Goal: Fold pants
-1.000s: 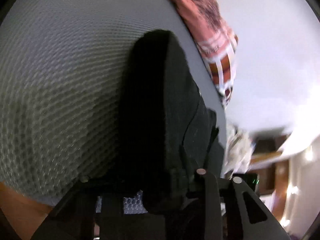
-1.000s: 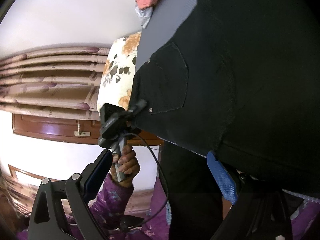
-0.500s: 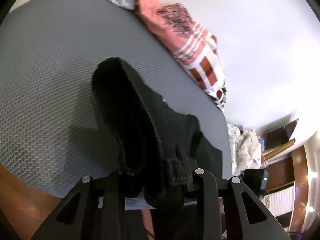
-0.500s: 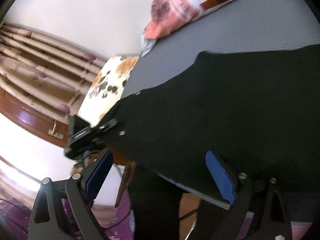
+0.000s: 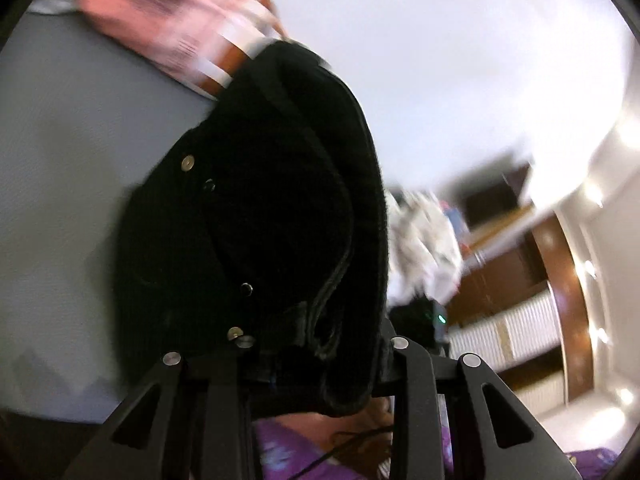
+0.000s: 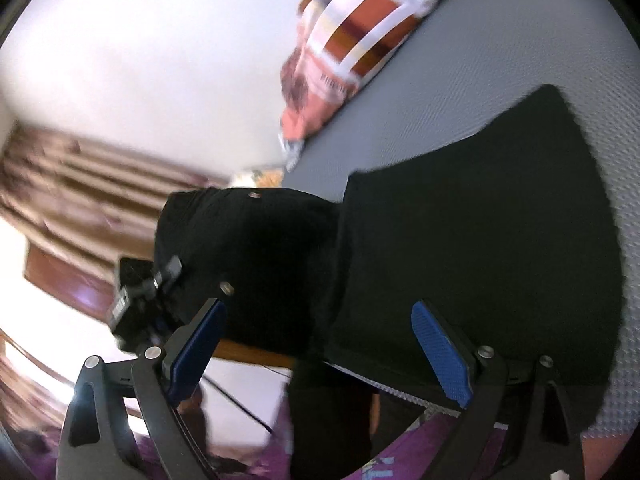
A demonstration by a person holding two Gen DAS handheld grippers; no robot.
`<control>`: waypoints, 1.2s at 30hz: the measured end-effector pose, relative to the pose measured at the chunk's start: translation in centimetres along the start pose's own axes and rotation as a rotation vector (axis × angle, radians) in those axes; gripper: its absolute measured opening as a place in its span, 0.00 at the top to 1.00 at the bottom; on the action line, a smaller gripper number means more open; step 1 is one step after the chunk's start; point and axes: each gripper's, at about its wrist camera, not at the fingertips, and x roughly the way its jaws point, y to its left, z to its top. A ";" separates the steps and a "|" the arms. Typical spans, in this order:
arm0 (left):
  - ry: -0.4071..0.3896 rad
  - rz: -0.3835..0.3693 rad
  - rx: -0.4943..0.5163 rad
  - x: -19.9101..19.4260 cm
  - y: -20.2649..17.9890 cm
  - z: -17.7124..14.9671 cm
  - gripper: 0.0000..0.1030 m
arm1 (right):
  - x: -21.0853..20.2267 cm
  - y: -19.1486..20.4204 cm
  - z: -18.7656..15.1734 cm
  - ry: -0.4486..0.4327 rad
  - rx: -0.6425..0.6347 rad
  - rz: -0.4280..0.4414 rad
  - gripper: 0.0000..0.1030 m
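The black pants (image 6: 480, 240) lie partly on the grey mat (image 6: 500, 60). Their waist end (image 5: 272, 200), with metal rivets, is lifted and bunched. My left gripper (image 5: 316, 354) is shut on this waist end and holds it up above the mat (image 5: 60, 160). In the right wrist view the left gripper (image 6: 148, 292) shows at the left, with the raised waist part (image 6: 248, 264) folded over toward the flat part. My right gripper (image 6: 320, 344) is open with blue pads (image 6: 440, 352), near the mat's front edge, holding nothing.
A pink and striped cloth (image 6: 348, 40) lies at the mat's far edge and also shows in the left wrist view (image 5: 180, 28). A white wall is behind. Curtains (image 6: 60, 184) hang at left. A pile of white cloth (image 5: 424, 240) and wooden furniture (image 5: 532, 280) lie beyond the mat.
My left gripper has lifted the waist end up and carried it over toward the pants' flat part. The right gripper stays open; its view has shifted.
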 end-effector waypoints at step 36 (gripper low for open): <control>0.134 0.319 0.158 5.3 2.9 -2.5 0.16 | -2.5 -2.9 4.4 0.108 -0.035 -0.164 0.81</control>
